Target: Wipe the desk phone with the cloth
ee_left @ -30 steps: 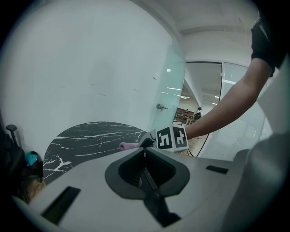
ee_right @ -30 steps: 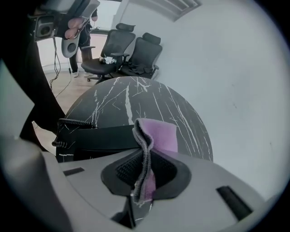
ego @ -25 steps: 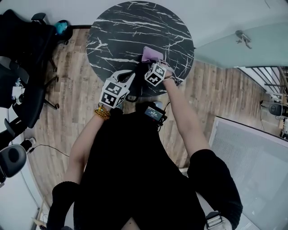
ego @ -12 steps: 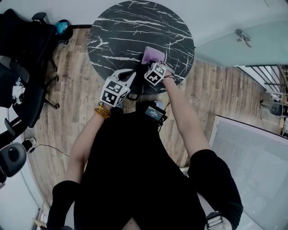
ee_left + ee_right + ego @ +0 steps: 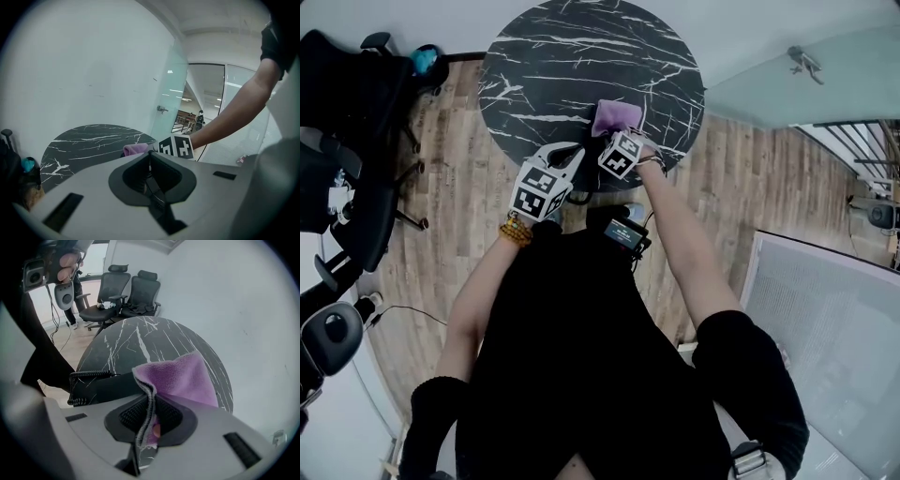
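far out at 9 o'clock of the head view, black office chairs (image 5: 347, 187) on the wood floor (image 5: 450, 216). up at 12 o'clock, a round black marble table (image 5: 562, 56). at its 6 o'clock edge, the left gripper (image 5: 149, 157), tongs pressed together with nothing between them, aimed toward 1 o'clock across the tabletop. just right of it, the desk phone (image 5: 110, 386), black, lying on the near part of the table, with a coiled cord (image 5: 89, 376) at its 9 o'clock end in the right gripper view; hard to pick out against the dark marble from the head view. close beside, the right gripper (image 5: 150, 401), tongs clamped on a folded edge of the purple cloth (image 5: 187, 373). fans out from the tongs toward 1 o'clock, over the phone's far side; touching it or just above it, cannot tell. from the head view, a purple patch just past the right marker cube (image 5: 621, 155), at its 12 o'clock.
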Demonstrator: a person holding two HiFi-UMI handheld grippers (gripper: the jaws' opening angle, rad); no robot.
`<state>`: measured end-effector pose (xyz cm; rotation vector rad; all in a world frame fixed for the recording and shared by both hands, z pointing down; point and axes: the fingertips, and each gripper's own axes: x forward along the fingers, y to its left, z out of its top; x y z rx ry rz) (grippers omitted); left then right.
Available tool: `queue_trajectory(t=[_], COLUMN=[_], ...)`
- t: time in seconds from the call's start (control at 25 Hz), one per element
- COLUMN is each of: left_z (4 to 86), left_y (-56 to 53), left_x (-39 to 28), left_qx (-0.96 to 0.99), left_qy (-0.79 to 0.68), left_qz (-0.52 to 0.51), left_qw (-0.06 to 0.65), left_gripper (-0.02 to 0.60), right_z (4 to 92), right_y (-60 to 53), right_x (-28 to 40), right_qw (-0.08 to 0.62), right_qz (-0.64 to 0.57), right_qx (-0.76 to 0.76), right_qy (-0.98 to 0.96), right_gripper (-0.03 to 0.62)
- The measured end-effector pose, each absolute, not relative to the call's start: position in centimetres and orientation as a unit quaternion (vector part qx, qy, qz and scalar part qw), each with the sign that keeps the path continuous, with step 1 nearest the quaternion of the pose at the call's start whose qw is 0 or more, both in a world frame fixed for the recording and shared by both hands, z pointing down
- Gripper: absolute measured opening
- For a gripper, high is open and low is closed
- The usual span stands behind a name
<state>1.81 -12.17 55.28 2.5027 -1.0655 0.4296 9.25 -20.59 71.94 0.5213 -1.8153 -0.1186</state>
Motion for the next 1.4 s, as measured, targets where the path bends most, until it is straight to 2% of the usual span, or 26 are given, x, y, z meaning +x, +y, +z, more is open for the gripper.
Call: queue_trajectory(t=[1.4], left_z=[56.4], left_y=[-11.5], left_x=[1.9], left_qx=[0.899], left_qy=[-0.351], left_qz=[0.169], left_qw=[0.198], left_gripper=[0.023], right_z=[74.6], right_y=[-15.3], right_x=[9.0], right_qw=[0.588], right_qz=[0.009], right_qx=[0.221], right_qy=[-0.778], right_gripper=[0.058])
